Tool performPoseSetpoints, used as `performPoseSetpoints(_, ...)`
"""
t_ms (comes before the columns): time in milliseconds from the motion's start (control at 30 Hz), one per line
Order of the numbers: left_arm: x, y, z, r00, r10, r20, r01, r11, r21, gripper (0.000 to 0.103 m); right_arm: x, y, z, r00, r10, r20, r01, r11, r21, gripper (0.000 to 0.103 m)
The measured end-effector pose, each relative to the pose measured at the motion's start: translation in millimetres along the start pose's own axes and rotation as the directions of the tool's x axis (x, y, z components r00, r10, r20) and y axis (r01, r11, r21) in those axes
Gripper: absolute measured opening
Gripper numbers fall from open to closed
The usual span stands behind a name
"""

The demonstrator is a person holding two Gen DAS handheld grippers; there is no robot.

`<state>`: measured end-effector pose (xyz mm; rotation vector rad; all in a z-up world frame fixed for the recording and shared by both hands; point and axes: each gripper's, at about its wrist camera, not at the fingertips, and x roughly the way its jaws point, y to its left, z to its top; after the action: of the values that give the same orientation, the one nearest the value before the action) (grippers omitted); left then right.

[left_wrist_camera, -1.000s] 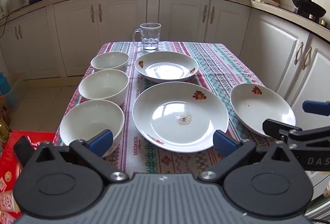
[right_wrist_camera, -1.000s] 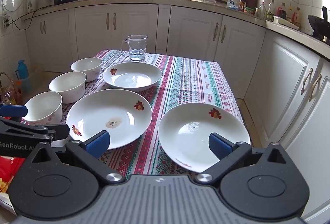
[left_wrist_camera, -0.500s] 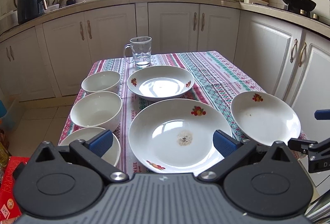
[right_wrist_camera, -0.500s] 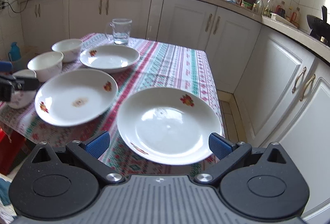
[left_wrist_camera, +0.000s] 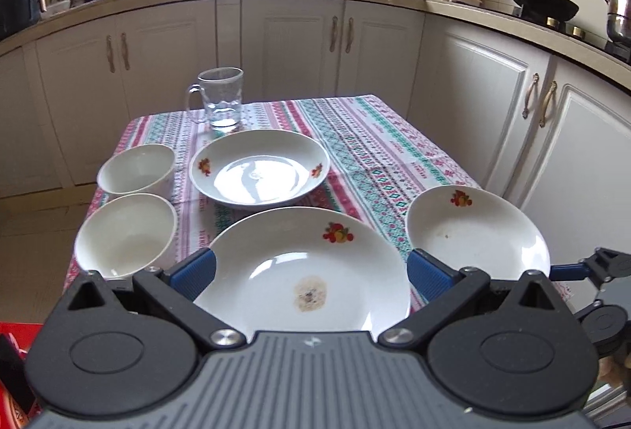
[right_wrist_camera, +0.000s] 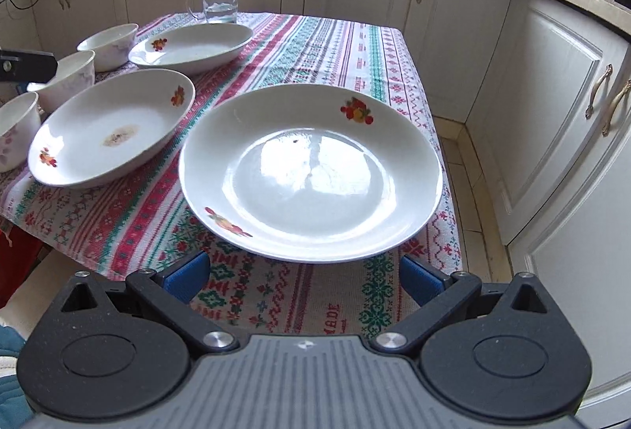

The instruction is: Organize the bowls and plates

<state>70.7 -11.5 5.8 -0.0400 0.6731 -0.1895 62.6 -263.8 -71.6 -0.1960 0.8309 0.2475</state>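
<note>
- Left gripper [left_wrist_camera: 309, 273]: jaws wide apart, holding nothing; blue pads [left_wrist_camera: 193, 271] flank the near rim of the stained plate [left_wrist_camera: 303, 271], no contact visible.
- Right gripper [right_wrist_camera: 301, 277]: jaws wide apart, holding nothing; it sits just short of the near edge of the right plate [right_wrist_camera: 311, 172], above the hanging tablecloth [right_wrist_camera: 315, 46].
- Stained plate: white, fruit motif on the rim, brownish spot at centre; it lies flat at the near middle of the table. Right view shows it just left of the right plate [right_wrist_camera: 106, 131], rims close, contact uncertain.
- Right plate: white, two fruit motifs, glossy; it lies at the table's near right corner.
- Near bowl [right_wrist_camera: 15, 129]: white, at the near left edge; seen in the right view only.
- Middle bowl [left_wrist_camera: 126, 235]: white, upright, left of the stained plate.
- Far bowl [left_wrist_camera: 136, 168]: white, upright, just behind the middle bowl; the three bowls form a row along the left edge.
- Far plate [left_wrist_camera: 258, 168]: white, fruit motifs, behind the stained plate and beside the far bowl.
- Mug [left_wrist_camera: 219, 99]: clear glass, upright, handle to the left, just behind the far plate.
- Cabinets [left_wrist_camera: 295, 42]: white, beyond the table.
</note>
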Motion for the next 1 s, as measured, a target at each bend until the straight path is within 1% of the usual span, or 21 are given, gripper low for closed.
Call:
performPoseSetpoints(67, 6, -2, 5, 1.0, -0.016, -0.008, 0.016, 1.0, 0.002, 0.102, 6, -3, 0, 1.0, 0.011, 0.005, -0.011, 1.0, 0.006, 0.103)
performPoseSetpoints(267, 24, -11, 17, 0.999, -0.029, -0.025, 0.03, 0.999, 0.038, 0.102, 20, -9, -1, 0.999, 0.052, 0.013, -0.052, 0.999, 0.005, 0.103)
performPoseSetpoints(500, 47, -28, 28, 0.996, -0.072, -0.05, 0.076, 0.993, 0.087, 0.102, 22, -15, -2, 0.998, 0.037, 0.045, -0.038, 0.999, 0.026, 0.103)
performPoseSetpoints(600, 57, -39, 30, 0.994, -0.092, -0.057, 0.099, 0.987, 0.125, 0.102, 22, -15, -4, 0.998, 0.038, 0.059, -0.039, 0.999, 0.019, 0.103)
performPoseSetpoints(767, 66, -54, 33, 0.989, -0.125, -0.076, 0.136, 0.974, 0.179, 0.102, 21, -16, -4, 0.997, 0.045, 0.056, -0.046, 0.999, 0.012, 0.103)
performPoseSetpoints(1000, 77, -69, 42, 0.989, -0.126, -0.079, 0.142, 0.959, 0.245, 0.102, 17, -18, -9, 0.996, 0.071, 0.06, -0.07, 0.998, -0.006, 0.103)
